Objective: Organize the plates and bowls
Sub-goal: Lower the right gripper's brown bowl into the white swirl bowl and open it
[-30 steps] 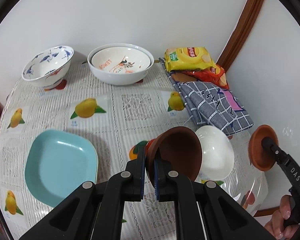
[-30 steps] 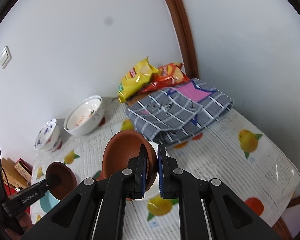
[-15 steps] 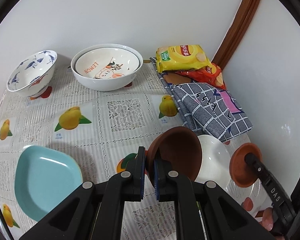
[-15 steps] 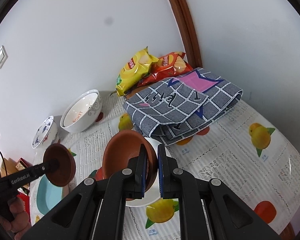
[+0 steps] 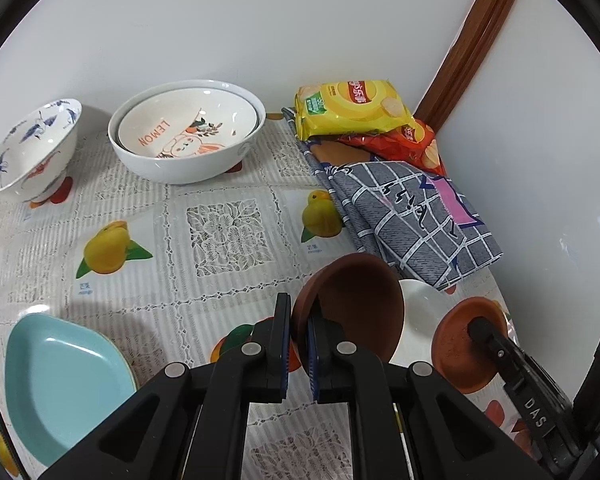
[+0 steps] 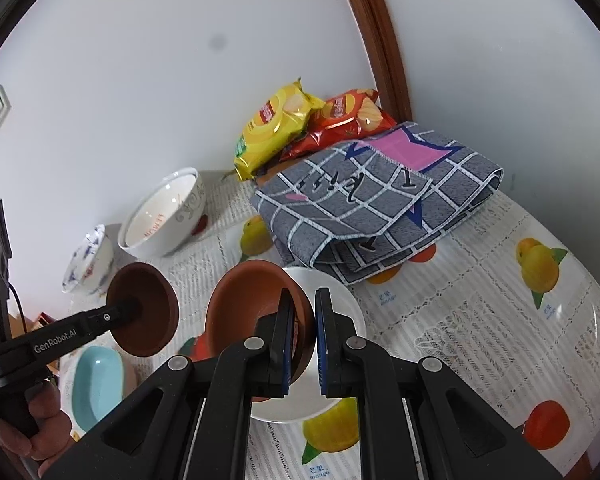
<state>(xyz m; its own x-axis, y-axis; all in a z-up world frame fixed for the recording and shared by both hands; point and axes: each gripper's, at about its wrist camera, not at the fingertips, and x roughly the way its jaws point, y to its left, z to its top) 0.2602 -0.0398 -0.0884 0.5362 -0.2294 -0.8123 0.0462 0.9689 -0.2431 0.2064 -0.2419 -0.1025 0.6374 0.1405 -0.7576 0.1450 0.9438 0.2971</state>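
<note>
- Left gripper (image 5: 298, 338) clamped on rim of dark brown bowl (image 5: 352, 304), held tilted above the tablecloth (image 5: 180, 236), mouth turned to the right.
- Right gripper (image 6: 303, 332) clamped on rim of terracotta bowl (image 6: 252, 300), likewise tilted, mouth facing left, hanging over white plate (image 6: 340, 308).
- In the left wrist view, terracotta bowl (image 5: 470, 350) seen just right of the dark brown one, with the white plate (image 5: 418, 316) between and beneath them.
- In the right wrist view, dark brown bowl (image 6: 144, 308) seen left of the terracotta one, close but apart.
- Light blue dish (image 5: 60, 388) flat on the cloth, low and left of the left gripper.
- Far ahead of the left gripper: large white bowl (image 5: 188, 160) with a lemon-print bowl (image 5: 184, 128) nested inside; blue-patterned bowl (image 5: 28, 148) further left.
- Ahead and right: folded checked cloth (image 5: 412, 216), yellow chip bag (image 5: 348, 110) and red chip bag (image 5: 416, 144) behind it, against the wall.
</note>
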